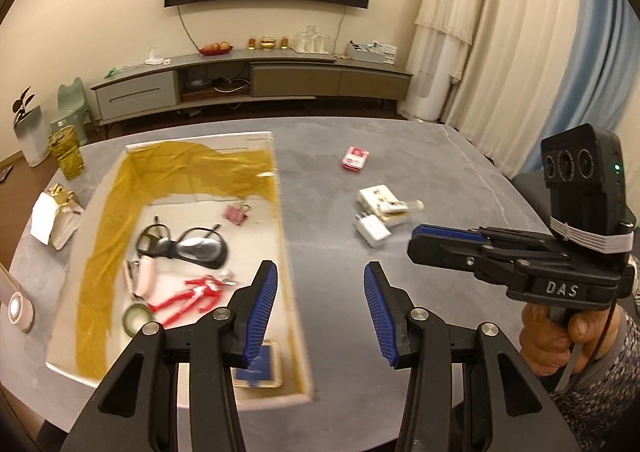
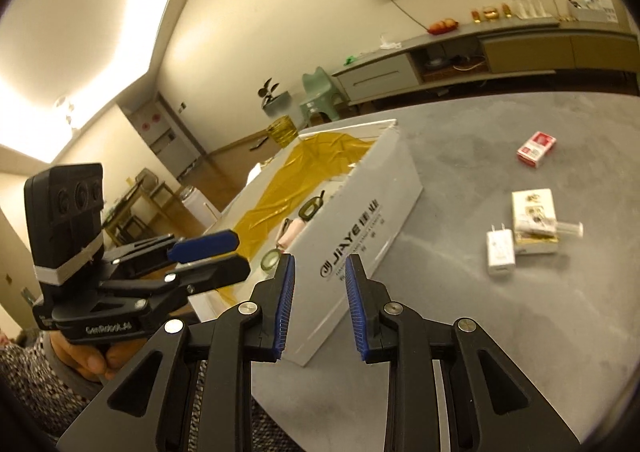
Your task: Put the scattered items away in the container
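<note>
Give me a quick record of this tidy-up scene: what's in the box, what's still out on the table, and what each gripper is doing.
container: white box, gold lining, on the grey table
inside: pink binder clip, glasses, red figure, tape roll
still out: red card pack, white charger, white-and-gold box with a small clear tube on it
left gripper: jaws open, empty, over the box's right wall
right gripper: jaws open, empty, near the box's printed side
</note>
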`<state>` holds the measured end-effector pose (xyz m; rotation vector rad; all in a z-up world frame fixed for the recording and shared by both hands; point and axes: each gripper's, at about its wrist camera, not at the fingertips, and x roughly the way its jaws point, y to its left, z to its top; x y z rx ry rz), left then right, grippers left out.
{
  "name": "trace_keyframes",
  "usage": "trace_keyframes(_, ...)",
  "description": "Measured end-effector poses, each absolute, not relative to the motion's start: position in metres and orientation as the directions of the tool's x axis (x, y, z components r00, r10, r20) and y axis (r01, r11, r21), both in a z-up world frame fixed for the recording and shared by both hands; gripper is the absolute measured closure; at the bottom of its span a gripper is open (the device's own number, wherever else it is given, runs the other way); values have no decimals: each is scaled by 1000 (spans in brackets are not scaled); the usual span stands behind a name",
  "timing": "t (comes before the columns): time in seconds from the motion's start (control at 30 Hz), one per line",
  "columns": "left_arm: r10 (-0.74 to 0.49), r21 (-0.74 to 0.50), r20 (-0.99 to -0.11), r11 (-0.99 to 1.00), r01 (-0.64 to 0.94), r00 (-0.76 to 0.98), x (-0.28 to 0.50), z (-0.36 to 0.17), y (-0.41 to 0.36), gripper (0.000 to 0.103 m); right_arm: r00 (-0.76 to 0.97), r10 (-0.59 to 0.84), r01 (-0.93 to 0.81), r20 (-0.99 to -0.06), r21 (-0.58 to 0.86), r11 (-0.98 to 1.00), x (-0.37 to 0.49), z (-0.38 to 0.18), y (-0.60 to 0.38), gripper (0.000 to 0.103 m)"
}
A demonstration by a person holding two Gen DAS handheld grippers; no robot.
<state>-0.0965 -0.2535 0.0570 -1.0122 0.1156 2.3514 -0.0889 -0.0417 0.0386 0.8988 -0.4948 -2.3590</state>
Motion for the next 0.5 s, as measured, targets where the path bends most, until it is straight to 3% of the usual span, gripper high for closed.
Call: trace_keyframes(0.5,451,-101,-715,-823,-559,-534,-62,56,-206,56,-654,-574,272,-493,555,-786,-58,23,10,74)
